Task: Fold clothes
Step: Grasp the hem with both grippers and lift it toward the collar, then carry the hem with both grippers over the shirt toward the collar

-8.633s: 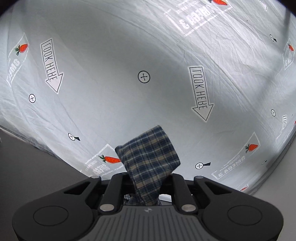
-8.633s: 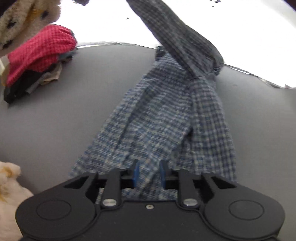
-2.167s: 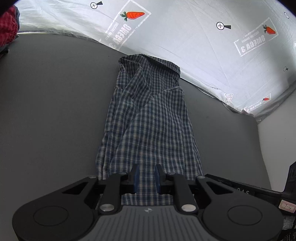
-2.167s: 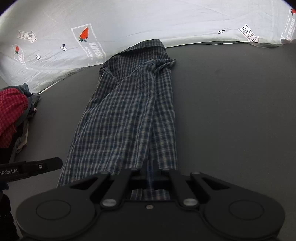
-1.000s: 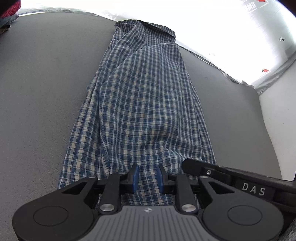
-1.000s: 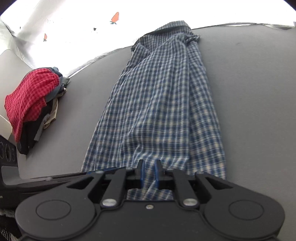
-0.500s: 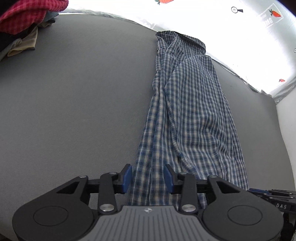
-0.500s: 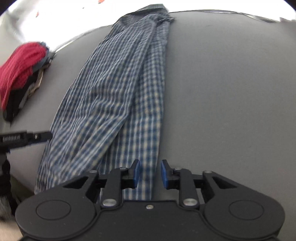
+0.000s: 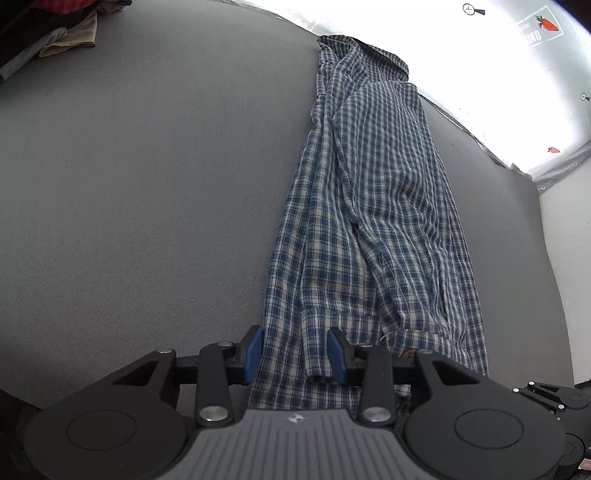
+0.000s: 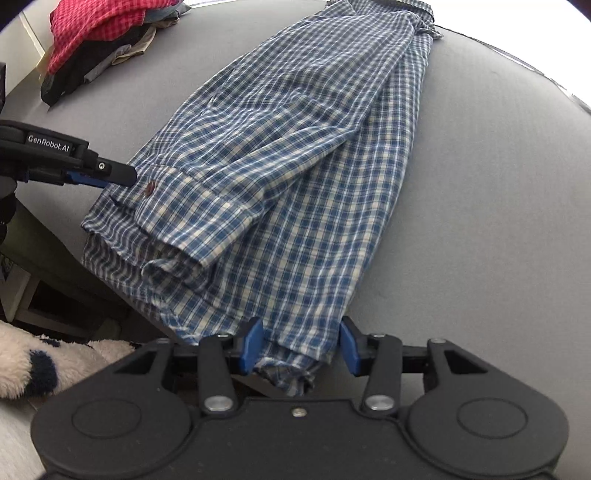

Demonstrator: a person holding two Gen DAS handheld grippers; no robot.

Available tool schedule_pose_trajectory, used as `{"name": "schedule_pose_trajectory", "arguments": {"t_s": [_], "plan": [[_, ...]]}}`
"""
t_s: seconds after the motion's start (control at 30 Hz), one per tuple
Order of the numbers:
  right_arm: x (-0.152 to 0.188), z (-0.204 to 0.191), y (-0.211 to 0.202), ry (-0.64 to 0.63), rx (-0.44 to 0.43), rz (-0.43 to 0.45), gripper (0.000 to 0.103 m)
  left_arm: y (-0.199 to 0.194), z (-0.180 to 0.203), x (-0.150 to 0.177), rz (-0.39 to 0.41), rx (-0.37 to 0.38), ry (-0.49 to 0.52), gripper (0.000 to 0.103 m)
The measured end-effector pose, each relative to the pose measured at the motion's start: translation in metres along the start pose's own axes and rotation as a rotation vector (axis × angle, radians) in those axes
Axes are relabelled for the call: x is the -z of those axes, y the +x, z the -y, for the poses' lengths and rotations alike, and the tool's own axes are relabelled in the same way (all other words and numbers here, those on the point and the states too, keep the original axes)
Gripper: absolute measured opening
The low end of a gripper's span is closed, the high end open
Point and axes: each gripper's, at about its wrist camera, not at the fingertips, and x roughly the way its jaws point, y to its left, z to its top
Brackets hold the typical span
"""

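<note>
A blue and white plaid shirt (image 9: 373,221) lies folded into a long strip on the grey table (image 9: 147,184), collar at the far end, hem toward me. My left gripper (image 9: 295,354) stands open at the hem's left corner, cloth lying between its blue pads without being pinched. In the right wrist view the same shirt (image 10: 295,166) has a buttoned cuff lying across its near left part. My right gripper (image 10: 301,345) is open over the hem's right corner, which hangs off the table edge. The left gripper's fingers (image 10: 99,170) reach in from the left beside the cuff.
A pile of clothes topped by a red checked garment (image 10: 99,26) sits at the table's far left corner. A white fluffy thing with dark spots (image 10: 48,358) lies below the near table edge. A pale printed sheet (image 9: 517,55) hangs behind the table.
Both grippers were shut on the shirt's hem while drawing it flat along the table; both have since opened and let it go, and their jaws now stand wider than half a second ago.
</note>
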Motion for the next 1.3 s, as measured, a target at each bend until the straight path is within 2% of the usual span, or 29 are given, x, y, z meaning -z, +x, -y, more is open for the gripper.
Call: {"name": "schedule_pose_trajectory", "arguments": {"t_s": [0.17,0.3,0.4,0.47,0.57,0.7,0.8,0.93,0.97,1.0,1.07,1.13,1.2,1.3], "plan": [[0.015,0.003,-0.007,0.056,-0.041,-0.015,0.045,-0.004,-0.02,0.009,-0.035,0.109,-0.096,0.038],[0.019,0.032,-0.003,0.286,-0.197,-0.038,0.043,-0.004,-0.027,0.01,-0.068,0.16,-0.119,0.038],[0.022,0.048,-0.001,0.421,-0.25,-0.015,0.042,-0.002,-0.03,0.01,-0.077,0.188,-0.138,0.038],[0.023,0.055,0.004,0.5,-0.282,-0.017,0.042,0.001,-0.033,0.011,-0.096,0.232,-0.16,0.038],[0.025,0.059,0.006,0.55,-0.31,-0.005,0.042,0.003,-0.033,0.01,-0.106,0.248,-0.167,0.038],[0.015,0.058,0.004,0.541,-0.29,0.054,0.042,0.005,-0.032,0.01,-0.119,0.266,-0.173,0.037],[0.006,0.054,0.004,0.48,-0.231,0.061,0.043,0.008,-0.032,0.009,-0.146,0.276,-0.156,0.037],[-0.003,0.046,0.006,0.367,-0.205,0.035,0.043,0.008,-0.022,0.009,-0.147,0.242,-0.145,0.037],[-0.005,0.043,0.006,0.333,-0.203,0.03,0.041,0.009,-0.019,0.011,-0.153,0.238,-0.14,0.035],[-0.006,0.039,0.007,0.284,-0.212,0.019,0.038,0.012,-0.015,0.012,-0.164,0.237,-0.138,0.025],[-0.01,0.031,0.014,0.196,-0.247,-0.035,0.012,0.019,-0.01,0.014,-0.192,0.279,-0.137,0.013],[-0.01,0.022,0.019,0.145,-0.233,-0.049,0.008,0.024,-0.006,0.014,-0.213,0.325,-0.141,0.007],[-0.013,0.022,0.016,0.139,-0.264,-0.042,0.006,0.023,-0.003,0.011,-0.204,0.372,-0.148,0.005],[-0.018,0.038,0.004,0.239,-0.357,0.006,0.005,0.015,-0.004,0.003,-0.163,0.475,-0.219,0.005]]}}
